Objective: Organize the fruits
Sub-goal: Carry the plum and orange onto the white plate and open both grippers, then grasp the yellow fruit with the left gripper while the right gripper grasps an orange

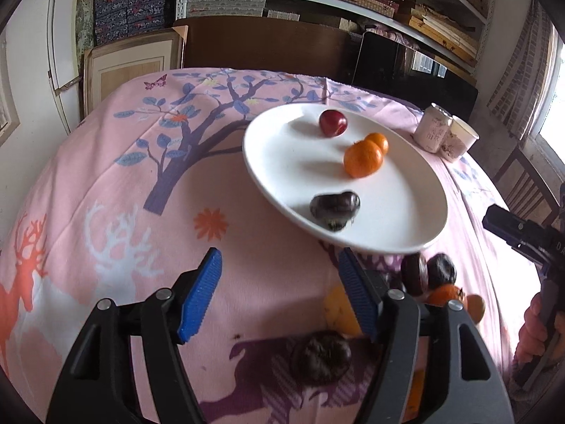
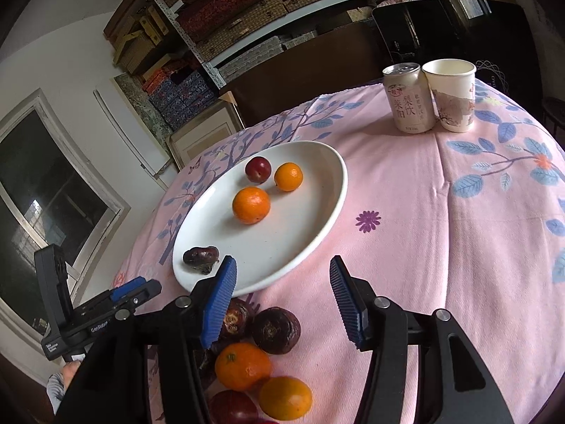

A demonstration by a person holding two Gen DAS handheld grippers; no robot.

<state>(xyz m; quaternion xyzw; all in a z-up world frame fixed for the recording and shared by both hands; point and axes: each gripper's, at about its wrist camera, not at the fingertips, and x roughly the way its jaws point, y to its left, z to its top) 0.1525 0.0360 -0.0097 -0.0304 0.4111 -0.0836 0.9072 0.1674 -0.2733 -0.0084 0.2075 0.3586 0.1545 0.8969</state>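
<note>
Left wrist view: the left hand-held gripper stands with its blue ribbed pads apart and nothing between them, over the pink patterned cloth on the bench. Just beyond its tips, toward the upper right of the frame, lies the white oval plate, carrying a dark red plum, two oranges and a dark purple wrinkled fruit near the plate's closest rim. A loose pile of dark fruits and oranges sits at the lower right, partly behind the right-side pad.

Right wrist view: the right hand-held gripper is likewise parted and empty, its tips just short of the plate's near edge. The loose pile lies directly below and behind its left-side pad. A white drink can and a paper cup stand touching at the upper right, well apart from the plate.
</note>
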